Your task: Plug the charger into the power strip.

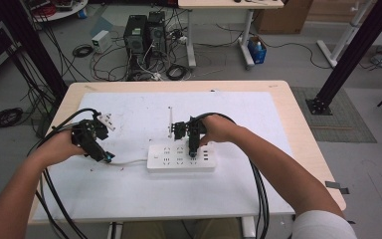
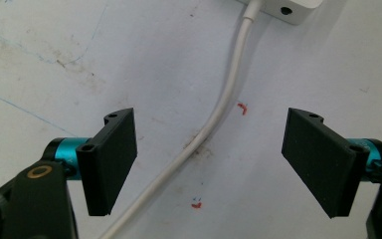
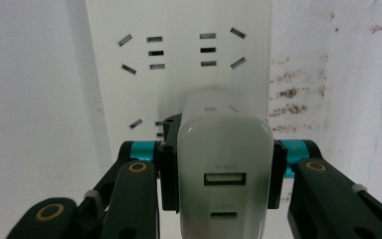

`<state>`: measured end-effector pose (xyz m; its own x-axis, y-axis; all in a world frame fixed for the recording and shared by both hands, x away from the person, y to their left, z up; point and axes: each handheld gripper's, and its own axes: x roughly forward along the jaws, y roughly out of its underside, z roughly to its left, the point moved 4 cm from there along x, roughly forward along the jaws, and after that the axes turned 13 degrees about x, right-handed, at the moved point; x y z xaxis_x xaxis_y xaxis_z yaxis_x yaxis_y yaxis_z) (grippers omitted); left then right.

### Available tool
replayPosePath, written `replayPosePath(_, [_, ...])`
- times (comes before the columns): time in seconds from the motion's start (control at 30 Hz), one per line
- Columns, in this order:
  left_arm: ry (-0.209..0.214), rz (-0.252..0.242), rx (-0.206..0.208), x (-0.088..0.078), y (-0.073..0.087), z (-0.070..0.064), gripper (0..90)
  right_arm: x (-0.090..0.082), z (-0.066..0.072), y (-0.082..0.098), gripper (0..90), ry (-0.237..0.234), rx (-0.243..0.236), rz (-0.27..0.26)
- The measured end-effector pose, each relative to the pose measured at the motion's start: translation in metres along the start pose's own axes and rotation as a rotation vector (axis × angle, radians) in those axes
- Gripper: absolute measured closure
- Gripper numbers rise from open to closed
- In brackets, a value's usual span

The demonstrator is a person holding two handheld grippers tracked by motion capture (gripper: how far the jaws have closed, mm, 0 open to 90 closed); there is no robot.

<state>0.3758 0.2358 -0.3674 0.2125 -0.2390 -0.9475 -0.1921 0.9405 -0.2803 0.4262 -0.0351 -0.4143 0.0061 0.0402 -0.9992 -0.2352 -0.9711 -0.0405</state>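
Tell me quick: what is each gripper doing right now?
Left gripper: jaws open, nothing held, the power strip's cord lying between them.
Right gripper: shut on the white USB charger, above the power strip.

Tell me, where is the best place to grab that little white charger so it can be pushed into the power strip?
Probably by its two flat sides, coming from its back end. The right gripper is shut on the charger that way, so its front faces the power strip.
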Motion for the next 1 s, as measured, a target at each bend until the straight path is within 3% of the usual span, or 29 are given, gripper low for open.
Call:
replayPosePath(0.1, [0.0,-0.003,0.009,0.0,-0.002,0.0,21.9,0.002,0.011,0.002,62.6,0.086,-0.043,-0.002])
replayPosePath(0.17, [-0.002,-0.004,0.004,0.002,-0.003,0.0,21.9,0.002,0.011,0.003,62.6,0.099,-0.045,-0.004])
replayPosePath(0.23, [-0.002,0.001,0.014,0.002,-0.002,0.001,21.9,0.004,0.008,0.003,62.6,0.078,-0.047,-0.004])
replayPosePath(0.33, [-0.004,-0.006,-0.001,0.002,-0.001,0.001,21.9,0.004,-0.004,0.003,62.6,-0.048,0.033,-0.009])
replayPosePath(0.37, [-0.004,0.001,0.002,0.001,0.0,0.001,21.9,0.005,-0.007,0.002,62.6,-0.058,0.019,-0.021])
replayPosePath(0.47, [-0.007,-0.009,-0.002,0.001,0.0,0.002,21.9,0.005,-0.003,0.002,62.6,-0.035,0.033,0.001])
replayPosePath(0.53, [-0.008,-0.01,-0.003,0.002,0.0,0.002,21.9,0.006,0.004,0.001,62.6,0.032,-0.018,-0.002])
replayPosePath(0.6, [-0.007,-0.007,0.0,0.002,0.0,0.003,21.9,0.006,0.009,0.0,62.5,0.073,-0.032,0.013])
replayPosePath(0.67, [-0.006,-0.01,0.003,0.002,0.0,0.003,21.9,0.006,0.008,-0.001,62.5,0.066,-0.039,0.02])
replayPosePath(0.77, [-0.004,-0.004,0.0,0.003,0.0,0.003,21.9,0.006,0.001,-0.003,62.4,0.0,0.005,0.037])
replayPosePath(0.87, [-0.005,0.0,0.009,0.002,-0.001,0.004,21.9,0.006,0.004,-0.003,61.3,0.037,-0.014,0.036])
replayPosePath(0.9, [-0.006,0.0,0.008,0.001,-0.001,0.004,21.9,0.006,0.005,-0.002,51.3,0.039,-0.011,0.032])
replayPosePath(0.97, [-0.006,-0.006,0.006,0.002,-0.002,0.003,21.9,0.007,0.007,0.0,38.8,-0.003,0.028,0.036])
replayPosePath(1.0, [-0.008,-0.005,0.003,0.002,-0.002,0.002,21.9,0.005,0.006,0.001,39.2,0.001,0.044,0.037])
